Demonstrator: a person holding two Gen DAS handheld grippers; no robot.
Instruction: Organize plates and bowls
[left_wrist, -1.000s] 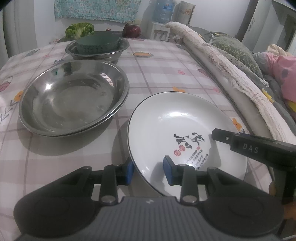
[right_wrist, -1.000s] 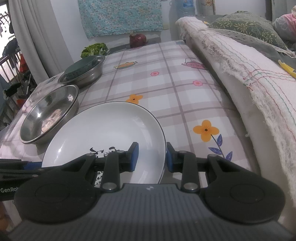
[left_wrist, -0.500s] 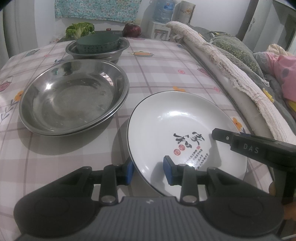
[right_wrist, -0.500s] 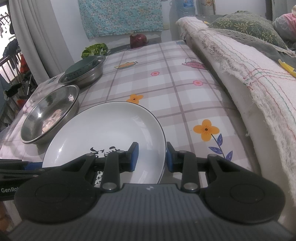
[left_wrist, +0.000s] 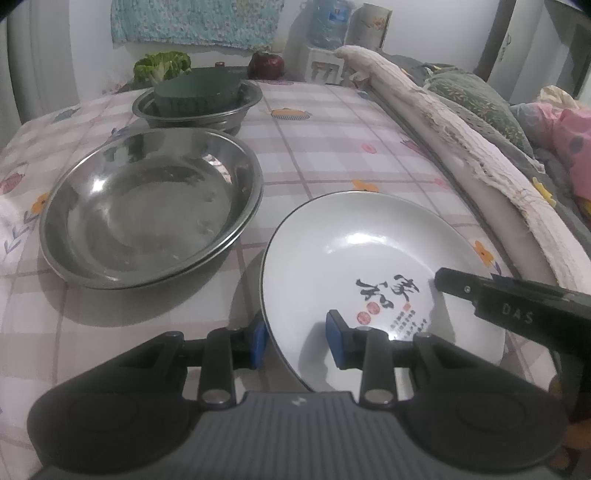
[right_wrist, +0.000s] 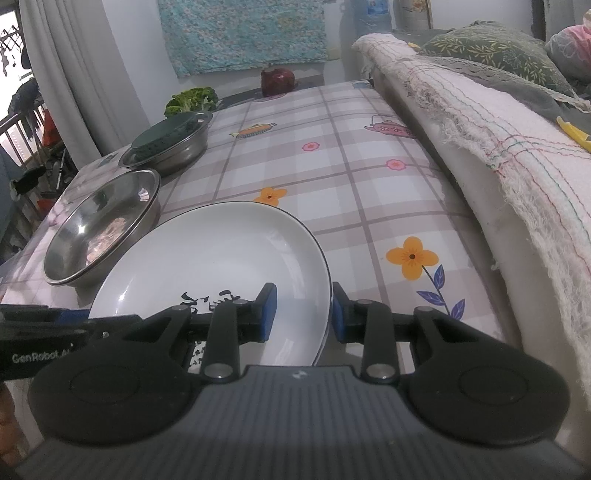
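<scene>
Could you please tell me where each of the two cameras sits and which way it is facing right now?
Left wrist: on the left gripper, angled down across the table; its fingers straddle the white plate's left rim; the right gripper enters from the right.
Right wrist: on the right gripper, angled down; its fingers straddle the plate's right rim; the left gripper shows at far left.
Shared: the plate, the steel basin, the far bowl.
</scene>
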